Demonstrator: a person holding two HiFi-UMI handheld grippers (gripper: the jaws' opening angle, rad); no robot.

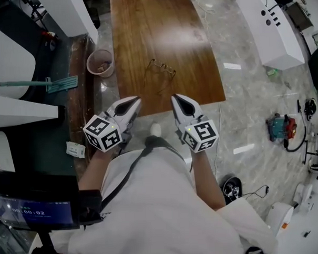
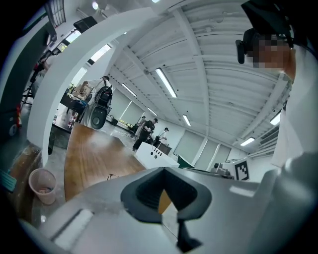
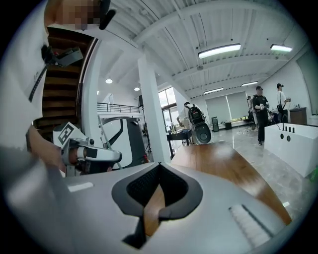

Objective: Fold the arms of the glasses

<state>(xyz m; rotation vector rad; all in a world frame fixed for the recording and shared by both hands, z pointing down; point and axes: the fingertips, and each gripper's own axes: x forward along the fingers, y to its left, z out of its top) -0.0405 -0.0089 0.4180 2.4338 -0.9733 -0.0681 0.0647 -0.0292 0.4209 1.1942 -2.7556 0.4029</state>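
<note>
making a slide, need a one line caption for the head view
Shut and empty, the left tongs and right tongs hover short of the glasses lying on the wooden table.

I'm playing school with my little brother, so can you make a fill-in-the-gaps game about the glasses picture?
1. The glasses lie on a wooden ____.
2. The left gripper and the right gripper both have their jaws ____.
3. In the head view, the small bin stands on the floor to the ____ of the table.
4. The arms of the glasses are not yet ____.

Missing words: table; shut; left; folded
</note>
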